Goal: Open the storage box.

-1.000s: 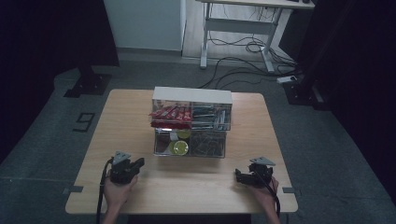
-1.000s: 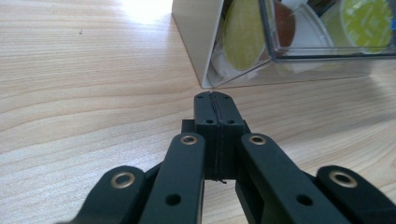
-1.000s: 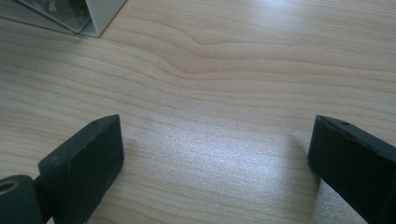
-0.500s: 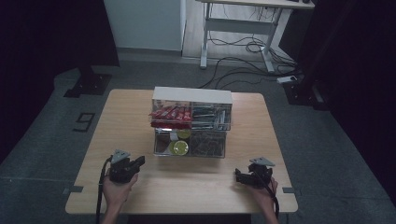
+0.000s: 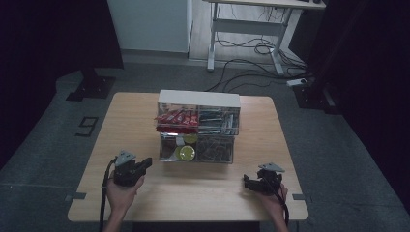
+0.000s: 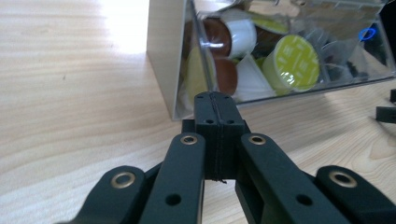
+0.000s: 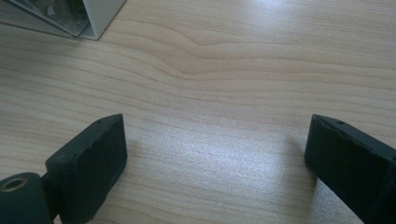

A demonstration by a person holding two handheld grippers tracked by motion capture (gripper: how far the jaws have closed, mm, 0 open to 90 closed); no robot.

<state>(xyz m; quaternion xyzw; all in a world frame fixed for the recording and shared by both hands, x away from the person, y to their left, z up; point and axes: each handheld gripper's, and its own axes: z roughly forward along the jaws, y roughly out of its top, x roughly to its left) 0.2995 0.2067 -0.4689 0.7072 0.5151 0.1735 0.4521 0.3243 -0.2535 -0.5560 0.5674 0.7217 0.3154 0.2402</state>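
A clear two-tier drawer box (image 5: 198, 98) with a white top stands mid-table. Its lower left drawer holds coffee capsules (image 5: 186, 152), one with a yellow-green lid (image 6: 289, 63). Red packets (image 5: 176, 118) fill the upper left drawer. My left gripper (image 5: 144, 165) is held in a hand near the table's front left. Its jaws are shut with nothing between them, and their tips (image 6: 217, 100) point at the lower drawer's near corner. My right gripper (image 5: 247, 183) sits low at the front right. It (image 7: 217, 140) is open over bare wood.
The wooden table (image 5: 203, 188) has free room in front of the box and on both sides. The box's right drawers hold dark small parts (image 5: 215, 147). A corner of the box (image 7: 95, 16) is at the top left of the right gripper view. Cables and a desk frame (image 5: 246, 29) lie on the floor beyond.
My left gripper has risen a little above the table, still shut. The right gripper has kept still.
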